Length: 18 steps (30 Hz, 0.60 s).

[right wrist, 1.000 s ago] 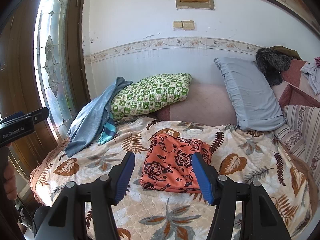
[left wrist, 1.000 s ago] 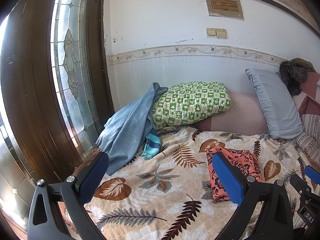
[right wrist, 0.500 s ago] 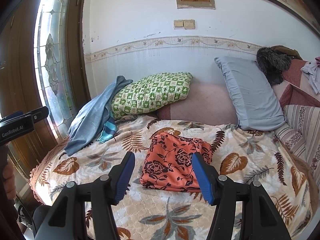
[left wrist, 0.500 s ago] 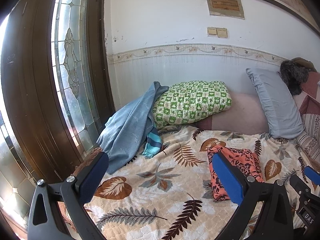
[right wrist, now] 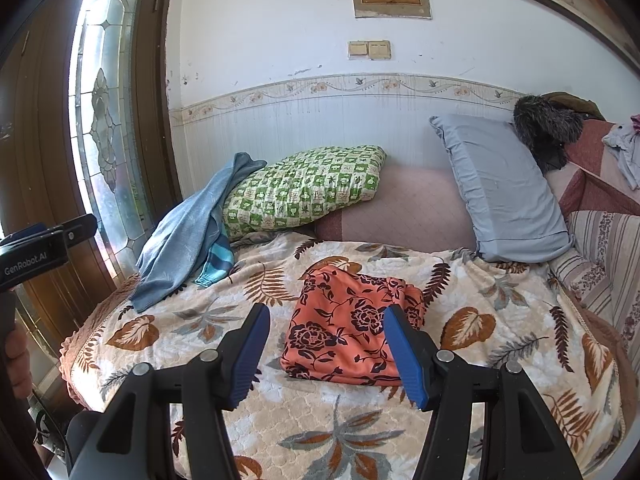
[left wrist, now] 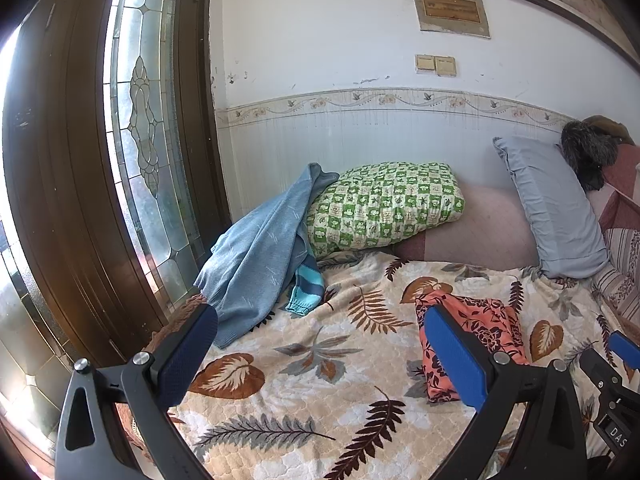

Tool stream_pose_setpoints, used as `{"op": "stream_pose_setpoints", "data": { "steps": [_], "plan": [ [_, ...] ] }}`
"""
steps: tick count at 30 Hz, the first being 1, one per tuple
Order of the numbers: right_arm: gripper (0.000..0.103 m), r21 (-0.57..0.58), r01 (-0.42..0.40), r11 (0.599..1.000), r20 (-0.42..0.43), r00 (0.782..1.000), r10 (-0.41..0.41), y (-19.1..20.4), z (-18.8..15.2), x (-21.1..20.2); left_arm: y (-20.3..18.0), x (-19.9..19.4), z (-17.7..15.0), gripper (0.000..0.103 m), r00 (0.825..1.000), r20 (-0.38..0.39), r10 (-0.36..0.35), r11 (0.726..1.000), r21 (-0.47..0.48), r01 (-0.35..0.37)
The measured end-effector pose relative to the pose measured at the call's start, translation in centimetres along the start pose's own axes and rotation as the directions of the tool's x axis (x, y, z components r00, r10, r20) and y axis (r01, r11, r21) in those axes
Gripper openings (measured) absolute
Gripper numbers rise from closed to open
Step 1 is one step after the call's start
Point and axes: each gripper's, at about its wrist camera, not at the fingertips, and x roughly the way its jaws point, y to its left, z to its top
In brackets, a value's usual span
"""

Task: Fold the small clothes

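With both grippers' jaws wide and empty, I should seat the right gripper squarely on the orange floral garment at twelve o'clock.

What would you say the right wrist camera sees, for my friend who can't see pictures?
An orange flowered cloth, folded, lies on a leaf-patterned bedspread, just beyond the open, empty right tongs. Behind it a green checked pillow and a grey pillow lean at the wall, with a blue garment draped beside the green one.

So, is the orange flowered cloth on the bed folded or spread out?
Folded. The orange flowered cloth lies as a compact, thick rectangle on the leaf-print blanket, with layered edges at its near side.
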Motion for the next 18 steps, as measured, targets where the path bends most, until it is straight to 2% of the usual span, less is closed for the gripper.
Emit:
{"op": "stream_pose_setpoints", "data": {
  "steps": [18],
  "plan": [
    [0.063,0.002,-0.001,1.0,0.002,1.0,0.001,0.06,0.19,0.02,0.02,-0.17,0.22,0.103,1.0,0.005,0.013,1.0,0.002,-0.013]
  ]
}}
